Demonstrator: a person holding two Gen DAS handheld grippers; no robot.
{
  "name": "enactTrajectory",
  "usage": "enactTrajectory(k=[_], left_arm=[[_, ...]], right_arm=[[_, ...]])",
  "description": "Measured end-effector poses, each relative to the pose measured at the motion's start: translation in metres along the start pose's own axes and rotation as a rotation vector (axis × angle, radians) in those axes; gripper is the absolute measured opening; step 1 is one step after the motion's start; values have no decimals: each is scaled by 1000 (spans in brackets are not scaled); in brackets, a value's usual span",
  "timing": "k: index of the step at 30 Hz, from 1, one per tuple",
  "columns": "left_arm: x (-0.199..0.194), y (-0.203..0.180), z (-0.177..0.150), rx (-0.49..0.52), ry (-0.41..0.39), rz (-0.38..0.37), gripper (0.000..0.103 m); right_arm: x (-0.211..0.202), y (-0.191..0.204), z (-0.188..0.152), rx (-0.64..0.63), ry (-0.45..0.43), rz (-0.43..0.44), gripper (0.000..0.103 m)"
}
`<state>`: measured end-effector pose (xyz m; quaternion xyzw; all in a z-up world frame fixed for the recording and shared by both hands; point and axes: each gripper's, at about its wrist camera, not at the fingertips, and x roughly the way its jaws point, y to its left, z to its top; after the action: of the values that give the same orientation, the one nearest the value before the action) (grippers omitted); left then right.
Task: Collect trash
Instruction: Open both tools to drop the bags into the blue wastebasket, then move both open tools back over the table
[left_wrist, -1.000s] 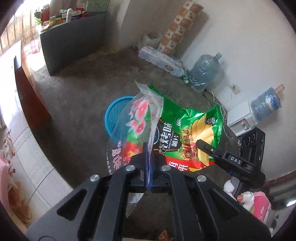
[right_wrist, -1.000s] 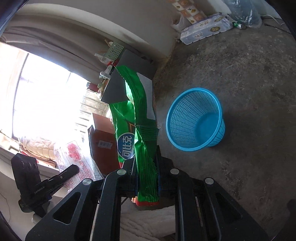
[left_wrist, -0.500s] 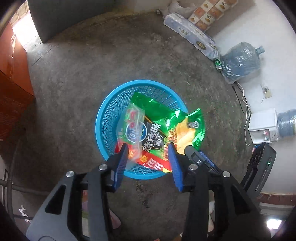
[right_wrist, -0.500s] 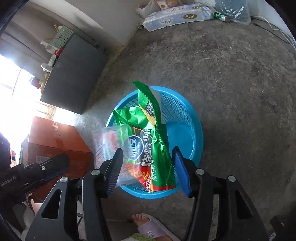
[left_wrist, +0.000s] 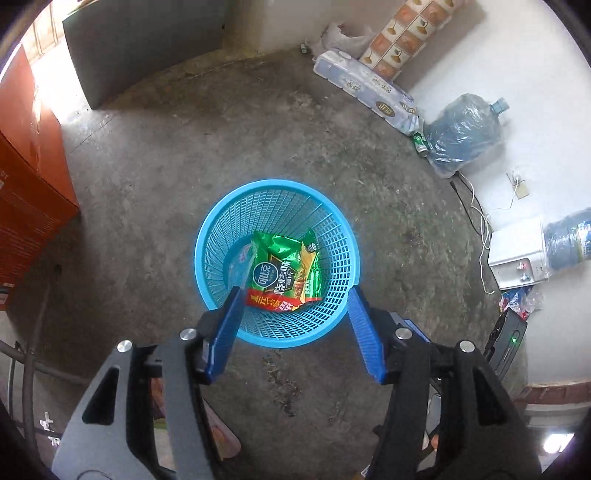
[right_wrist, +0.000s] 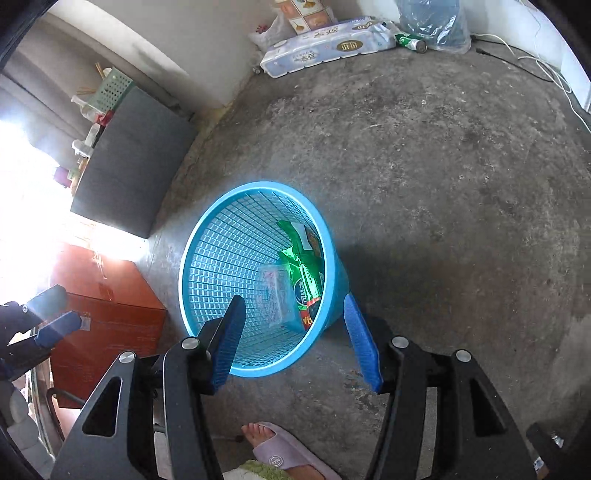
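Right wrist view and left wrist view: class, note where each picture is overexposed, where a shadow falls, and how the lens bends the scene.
Right wrist view: window light blows out the left edge, and the blue basket casts a shadow rightward on the floor. Left wrist view: even light, slight glare at the upper left. Both views: fisheye curving, dark round corners.

Your left tool (left_wrist: 293, 310) and right tool (right_wrist: 293, 321) both point steeply down, jaws just opened wide, nothing between them.

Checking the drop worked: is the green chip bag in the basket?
In: the green chip bag lies inside the blue basket, beside a clear wrapper.
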<state>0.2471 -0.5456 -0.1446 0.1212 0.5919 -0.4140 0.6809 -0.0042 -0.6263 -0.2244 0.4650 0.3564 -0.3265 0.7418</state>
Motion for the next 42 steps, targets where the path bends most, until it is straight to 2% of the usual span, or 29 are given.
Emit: enactTrajectory(k=[4, 8, 10, 14, 19, 25, 28, 32, 38, 42], left_arm=[[-53, -13, -24, 57, -77, -2, 59], [-115, -18, -56, 75, -167, 0, 66], [-145, -17, -74, 75, -213, 20, 73], [-202, -13, -114, 52, -331, 112, 81], [-264, 7, -169, -11, -479, 110, 91], [-312, 55, -235, -144, -559, 52, 94], [-326, 85, -269, -223, -580, 58, 94], [-342, 130, -316, -321, -630, 87, 94], [-371, 198, -392, -462, -731, 184, 94], [-382, 233, -431, -524, -773, 255, 94]], right_arm=[[-45, 10, -15, -90, -52, 6, 55], [-93, 30, -33, -205, -127, 7, 66], [-118, 41, -43, -263, -172, 9, 71], [-165, 68, -63, -372, -278, 17, 84], [-219, 108, -94, -509, -422, 40, 96], [-260, 156, -134, -669, -515, 78, 96], [-263, 179, -157, -750, -516, 76, 96], [-259, 214, -192, -865, -473, 121, 96], [-252, 270, -235, -949, -319, 300, 96], [-241, 305, -261, -965, -154, 428, 96]])
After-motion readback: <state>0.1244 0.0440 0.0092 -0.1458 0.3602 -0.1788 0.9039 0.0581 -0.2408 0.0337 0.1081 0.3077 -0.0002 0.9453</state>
